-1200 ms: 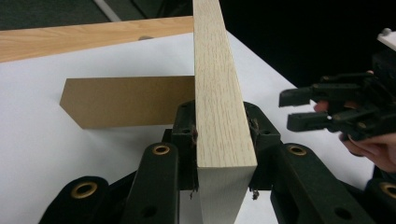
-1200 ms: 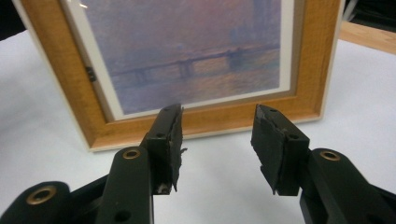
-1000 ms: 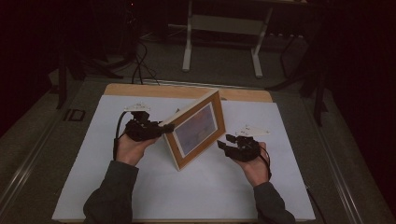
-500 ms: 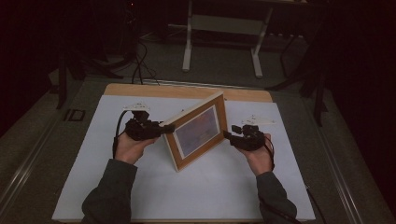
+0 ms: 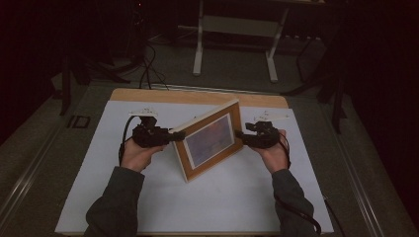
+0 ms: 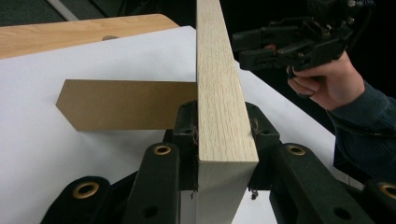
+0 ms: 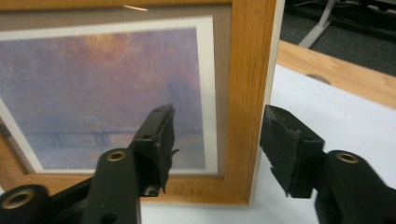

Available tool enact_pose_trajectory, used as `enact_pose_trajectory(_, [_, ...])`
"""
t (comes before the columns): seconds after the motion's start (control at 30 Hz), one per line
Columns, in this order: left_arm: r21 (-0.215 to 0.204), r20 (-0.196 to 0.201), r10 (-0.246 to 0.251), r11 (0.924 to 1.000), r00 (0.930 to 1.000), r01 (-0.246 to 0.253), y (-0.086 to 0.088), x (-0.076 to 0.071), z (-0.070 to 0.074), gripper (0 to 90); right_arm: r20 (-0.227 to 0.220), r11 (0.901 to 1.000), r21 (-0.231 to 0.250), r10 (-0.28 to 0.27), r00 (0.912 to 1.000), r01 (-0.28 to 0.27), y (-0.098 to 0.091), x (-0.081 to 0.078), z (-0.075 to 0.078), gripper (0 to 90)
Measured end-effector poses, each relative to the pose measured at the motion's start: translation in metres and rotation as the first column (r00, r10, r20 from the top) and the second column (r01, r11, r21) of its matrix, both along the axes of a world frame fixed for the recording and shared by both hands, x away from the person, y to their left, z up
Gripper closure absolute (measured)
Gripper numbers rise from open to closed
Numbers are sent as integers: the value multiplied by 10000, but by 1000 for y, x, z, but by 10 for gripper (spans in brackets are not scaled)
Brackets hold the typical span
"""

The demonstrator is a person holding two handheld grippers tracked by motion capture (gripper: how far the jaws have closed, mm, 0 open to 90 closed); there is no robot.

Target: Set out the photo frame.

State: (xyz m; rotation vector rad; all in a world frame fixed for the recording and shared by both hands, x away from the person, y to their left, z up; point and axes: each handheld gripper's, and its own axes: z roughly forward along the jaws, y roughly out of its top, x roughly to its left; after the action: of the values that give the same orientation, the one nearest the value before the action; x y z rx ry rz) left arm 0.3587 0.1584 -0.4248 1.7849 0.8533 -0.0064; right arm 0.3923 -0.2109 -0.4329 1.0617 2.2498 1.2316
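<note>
The picture frame (image 5: 210, 140) is held upright, clamped by the left hand-held gripper (image 6: 219, 135); the right hand-held gripper (image 7: 215, 144), its jaws just opening, straddles the edge ungripped; withdrawal seems next.

The light wooden picture frame (image 5: 209, 139) with a hazy purple-orange print stood upright on the white table sheet, its brown cardboard easel leg (image 6: 119, 104) folded out behind.

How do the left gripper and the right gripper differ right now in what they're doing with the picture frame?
The left gripper is clamped on the picture frame's edge; the right gripper has just been opening, its pads standing clear of the frame's side rail between them. Both are black and hand-held at opposite frame edges.
</note>
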Motion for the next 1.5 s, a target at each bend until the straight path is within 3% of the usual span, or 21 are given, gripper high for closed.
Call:
enact_pose_trajectory(0.23, [-52, 18, -69, 10000, 10000, 69, 1, 1, -1, 716, 103, 9998, 76, 195, 9998, -196, 4, 15, 10, 361])
enact_pose_trajectory(0.4, [-114, 12, -145, 9998, 9999, 145, 1, 3, -2, 716, -85, 9994, 203, 287, 9996, -285, 8, 25, 7, 326])
enact_pose_trajectory(0.6, [-145, 39, -280, 9995, 9996, 280, 2, 5, -2, 717, -319, 9959, 810, 418, 9986, -391, 7, 37, 3, 303])
enact_pose_trajectory(0.87, [-149, 88, -418, 9990, 9991, 419, 2, 8, -3, 716, -377, 9939, 958, 589, 9976, -551, 6, 50, 6, 272])
enact_pose_trajectory(1.03, [-128, 177, -504, 9986, 9986, 507, 2, 10, -3, 716, -588, 9907, 1021, 966, 9936, -902, 8, 59, 5, 273])
enact_pose_trajectory(1.23, [7, 315, -615, 9981, 9976, 615, 2, 11, -2, 715, -720, 9793, 1365, 1602, 9845, -1494, 9, 68, 5, 261])
enact_pose_trajectory(1.33, [148, 446, -678, 9976, 9967, 672, 1, 11, -1, 714, -805, 9736, 1633, 1740, 9814, -1592, 8, 70, 3, 264])
enact_pose_trajectory(1.5, [188, 536, -731, 9972, 9959, 722, 1, 12, -1, 714, -781, 9729, 1600, 1812, 9803, -1671, 4, 68, 3, 308])
